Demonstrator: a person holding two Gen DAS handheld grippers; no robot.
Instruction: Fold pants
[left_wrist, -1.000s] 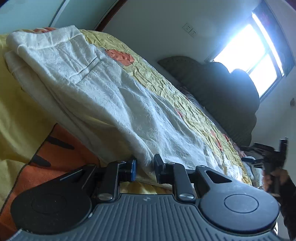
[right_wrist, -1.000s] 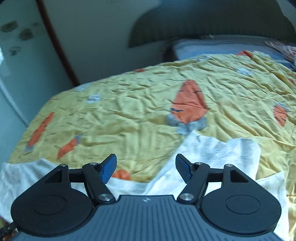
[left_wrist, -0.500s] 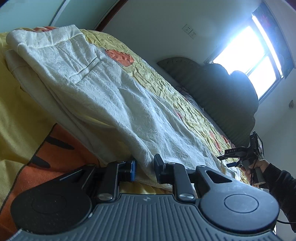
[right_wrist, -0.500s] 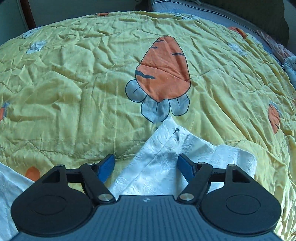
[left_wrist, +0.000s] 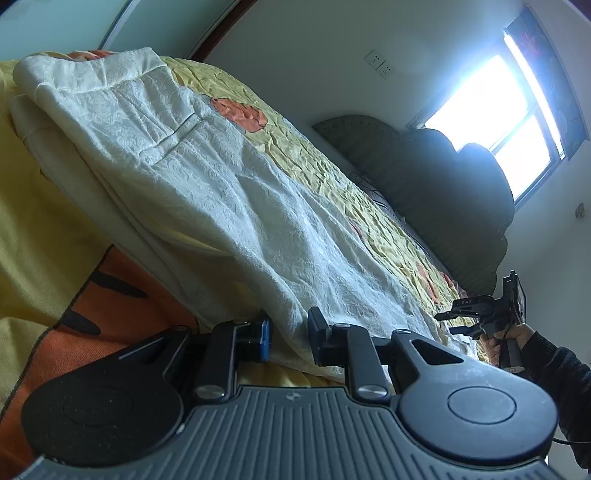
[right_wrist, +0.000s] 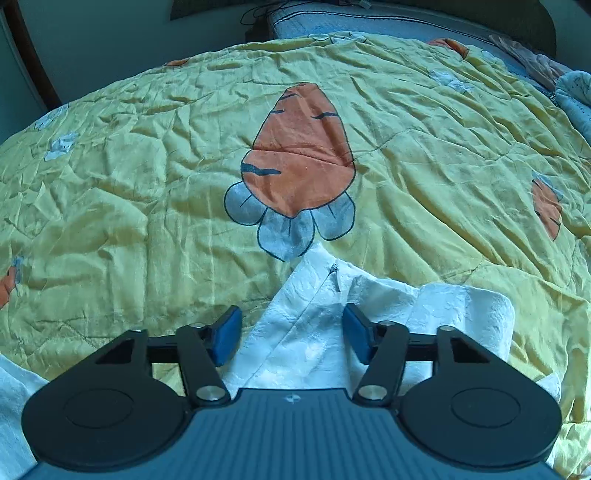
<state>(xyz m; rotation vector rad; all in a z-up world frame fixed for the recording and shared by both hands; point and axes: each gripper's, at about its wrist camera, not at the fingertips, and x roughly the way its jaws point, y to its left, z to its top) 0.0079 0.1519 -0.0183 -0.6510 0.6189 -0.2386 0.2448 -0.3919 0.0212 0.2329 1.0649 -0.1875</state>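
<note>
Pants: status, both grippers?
Left gripper pinching pants edge. Right gripper open, straddling zipper corner. Nothing in the way on quilt.

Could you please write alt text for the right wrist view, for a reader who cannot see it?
The open right gripper straddles a corner of the white textured fabric pants, near their small zipper. They lie on a crumpled yellow quilt printed with orange carrots.
</note>
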